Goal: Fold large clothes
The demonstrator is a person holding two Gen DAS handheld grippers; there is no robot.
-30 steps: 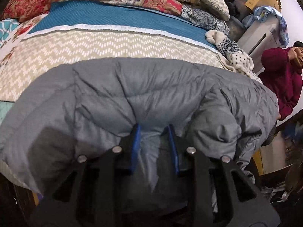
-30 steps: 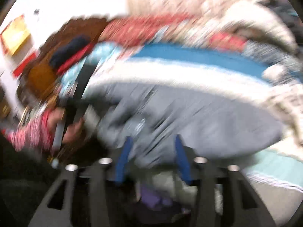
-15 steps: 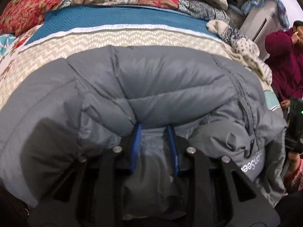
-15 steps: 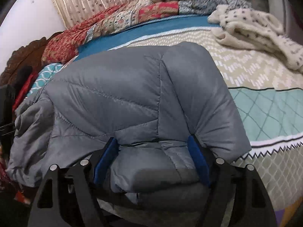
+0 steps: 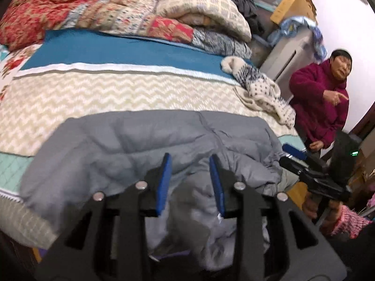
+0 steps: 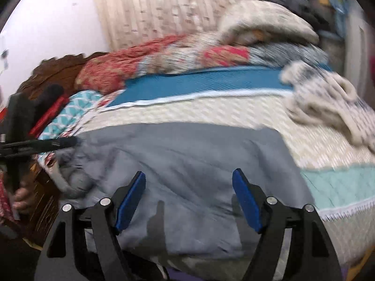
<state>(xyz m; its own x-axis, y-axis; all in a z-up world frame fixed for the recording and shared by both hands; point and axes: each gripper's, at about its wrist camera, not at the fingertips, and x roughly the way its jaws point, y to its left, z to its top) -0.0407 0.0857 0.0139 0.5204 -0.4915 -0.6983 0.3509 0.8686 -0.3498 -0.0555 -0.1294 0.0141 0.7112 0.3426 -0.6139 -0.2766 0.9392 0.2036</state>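
A grey puffer jacket [image 5: 145,145] lies on the near edge of the bed, folded over on itself; it also shows in the right wrist view [image 6: 187,159]. My left gripper [image 5: 190,164] is shut on a bunched fold of the jacket at its near edge. My right gripper [image 6: 188,178] is open wide just above the jacket's near part, holding nothing. The right gripper also appears at the right in the left wrist view [image 5: 304,164], and the left one at the far left in the right wrist view [image 6: 46,144].
The bed [image 5: 117,93] has a chevron and blue cover. Folded quilts [image 5: 131,14] are piled at the far side. A spotted cream garment [image 5: 262,89] lies at the right. A person in a maroon top [image 5: 321,103] stands by the bed's right side.
The right gripper has opened wider and lifted off the jacket. The jacket has settled lower and flatter on the bed. The left gripper keeps its hold and has drawn back.
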